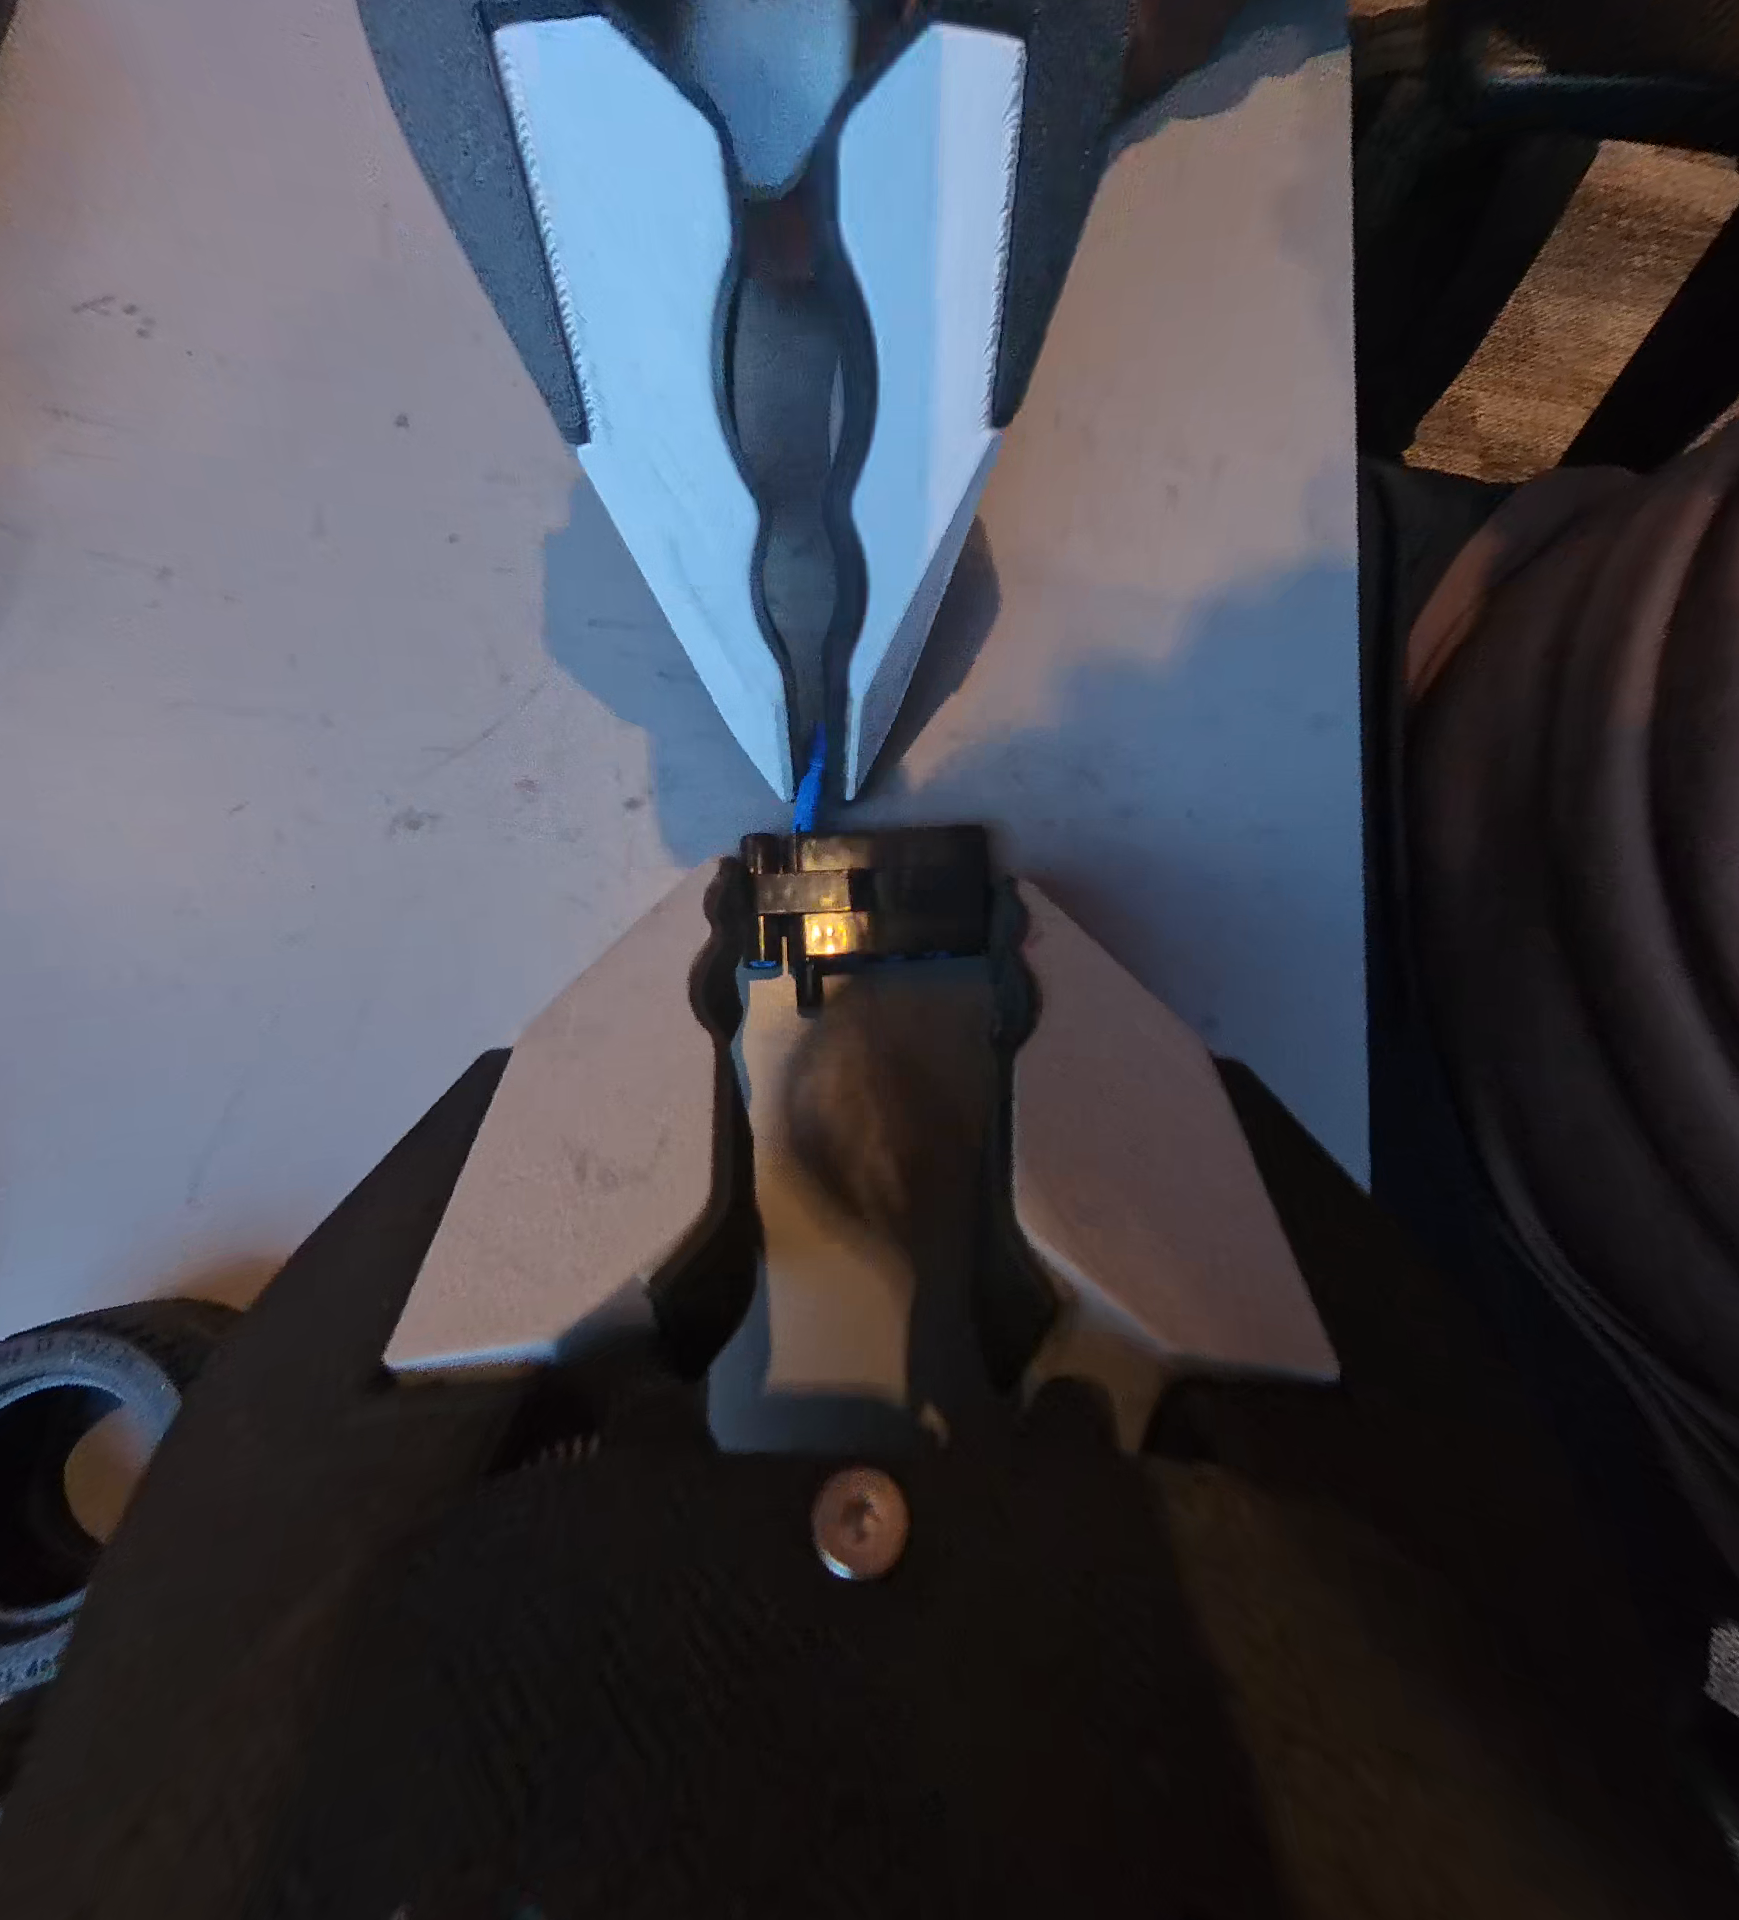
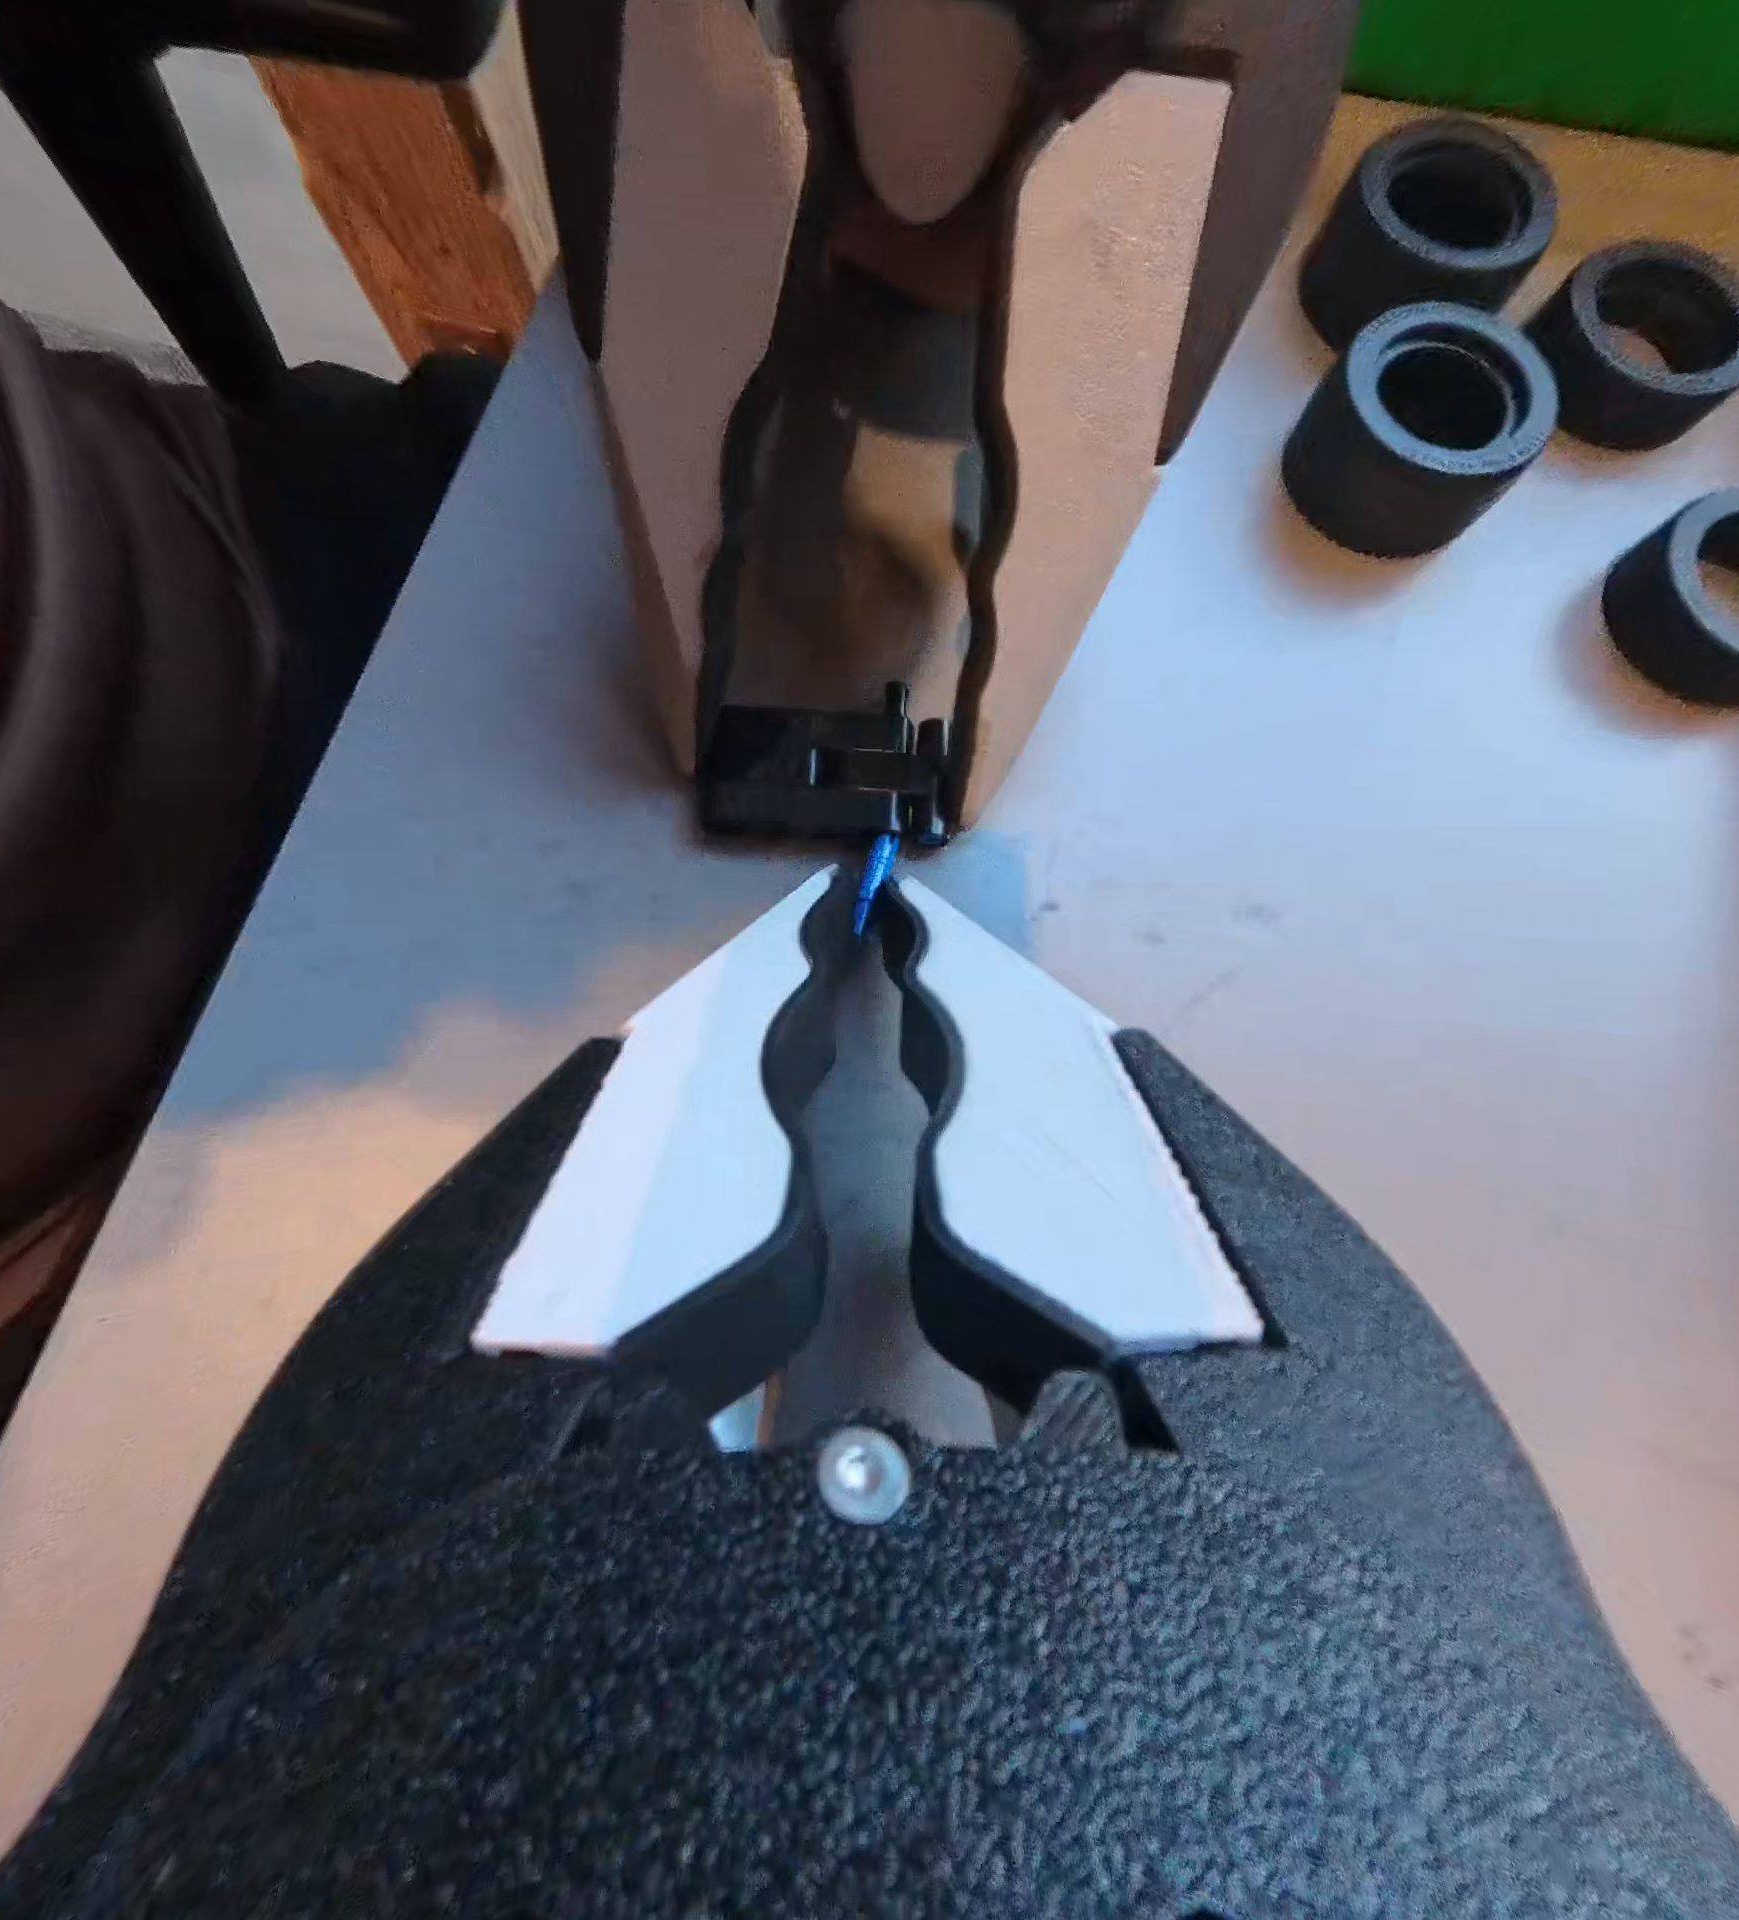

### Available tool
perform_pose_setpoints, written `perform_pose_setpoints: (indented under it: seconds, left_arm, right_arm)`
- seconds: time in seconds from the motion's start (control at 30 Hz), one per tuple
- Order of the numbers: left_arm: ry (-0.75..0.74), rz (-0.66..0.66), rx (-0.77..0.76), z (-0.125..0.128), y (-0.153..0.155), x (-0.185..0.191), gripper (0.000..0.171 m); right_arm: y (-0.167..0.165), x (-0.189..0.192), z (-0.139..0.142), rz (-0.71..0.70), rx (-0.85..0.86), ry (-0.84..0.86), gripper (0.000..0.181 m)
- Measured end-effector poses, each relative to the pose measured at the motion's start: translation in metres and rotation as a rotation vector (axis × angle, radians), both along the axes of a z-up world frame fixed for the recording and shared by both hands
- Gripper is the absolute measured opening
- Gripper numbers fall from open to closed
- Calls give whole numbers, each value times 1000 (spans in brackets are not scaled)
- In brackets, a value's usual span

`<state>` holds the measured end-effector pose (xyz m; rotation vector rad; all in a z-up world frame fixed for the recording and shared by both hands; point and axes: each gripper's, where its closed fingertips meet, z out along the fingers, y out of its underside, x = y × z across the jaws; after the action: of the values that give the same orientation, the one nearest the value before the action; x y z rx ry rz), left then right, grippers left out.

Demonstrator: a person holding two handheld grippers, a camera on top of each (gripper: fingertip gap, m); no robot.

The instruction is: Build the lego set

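Observation:
My left gripper is shut on a black lego assembly and holds it just above the white table. My right gripper faces it tip to tip and is shut on a small blue pin. The pin's far end touches the black assembly at its edge. In the left wrist view the blue pin sticks out of the right gripper down onto the top of the assembly. The left gripper also shows in the right wrist view.
Several black rubber tyres lie on the table at the right of the right wrist view; one tyre shows at the lower left of the left wrist view. The table's edge runs beside a person's dark clothing. The tips of both grippers are at nearly the same place.

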<state>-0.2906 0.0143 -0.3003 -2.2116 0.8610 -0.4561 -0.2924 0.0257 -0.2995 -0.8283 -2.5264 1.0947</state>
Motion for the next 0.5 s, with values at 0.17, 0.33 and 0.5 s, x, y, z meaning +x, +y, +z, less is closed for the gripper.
perform_pose_setpoints:
  seconds: [0.17,0.33,0.5]
  left_arm:
    - [0,-11,2,0,-1,1,46]
    - [6,-17,5,0,-2,1,46]
    - [6,2,5,0,0,-1,46]
  right_arm:
    - [0,2,0,46,25,41,4]
    - [-2,-2,0,12,28,31,3]
    - [-1,-7,-1,-130,67,68,3]
